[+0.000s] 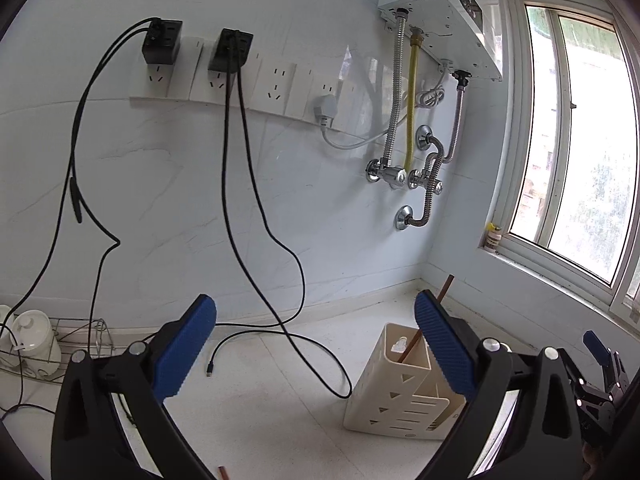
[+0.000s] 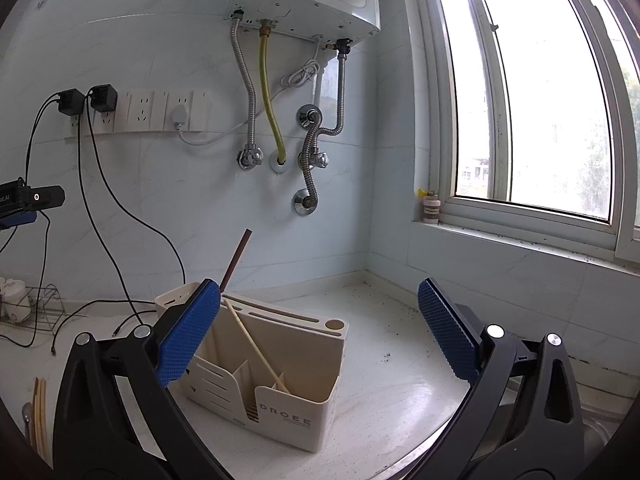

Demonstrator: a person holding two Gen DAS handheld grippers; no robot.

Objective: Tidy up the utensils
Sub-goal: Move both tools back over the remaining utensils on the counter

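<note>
Both claws, left claw (image 1: 316, 344) and right claw (image 2: 320, 332), were held wide and empty; loose chopsticks (image 2: 40, 412) lay near-left of the holder (image 2: 288, 380), lengthwise near-to-far, closer to the left.

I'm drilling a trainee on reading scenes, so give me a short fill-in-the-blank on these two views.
1. Both the left gripper and the right gripper are ___.
2. The pale chopstick leans inside the cream ___.
3. The dark brown chopstick sticks up out of the holder, in front of the ___ gripper's finger.

Missing words: open; holder; right
</note>
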